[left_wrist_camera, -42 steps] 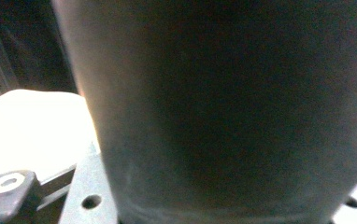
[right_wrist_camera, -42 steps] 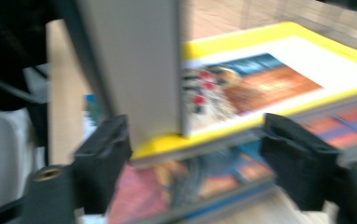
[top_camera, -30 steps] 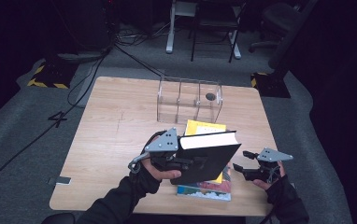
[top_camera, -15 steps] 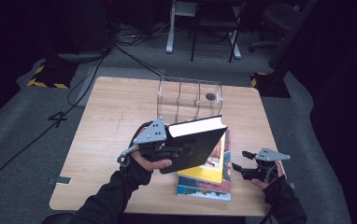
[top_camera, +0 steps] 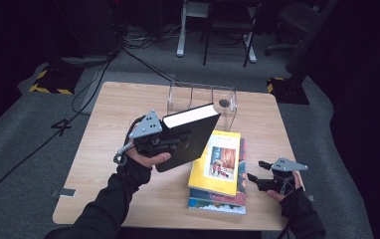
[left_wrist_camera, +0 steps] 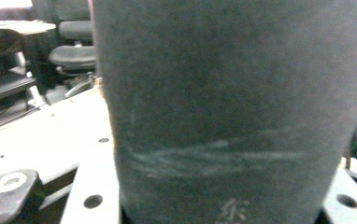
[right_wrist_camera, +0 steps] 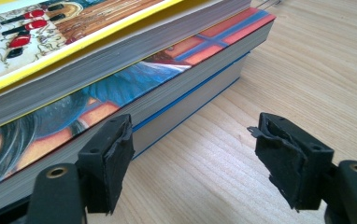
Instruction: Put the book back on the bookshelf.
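One black book (top_camera: 190,137) is up off the worktop (top_camera: 108,114) at frame centre, clamped in the left gripper (top_camera: 170,142). Looks stiff and hefty, so grab near the spine. Right gripper (top_camera: 255,180), lower right, sits open and empty by the stack (top_camera: 218,199).

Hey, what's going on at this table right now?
A person is working with a two-jaw gripper in each hand. The left gripper is clamped on a black hardcover book, held tilted in the air above the wooden table, in front of a clear plastic rack. A stack of books with a yellow one on top lies flat on the table. The right gripper rests beside that stack with its jaws open and nothing between them.
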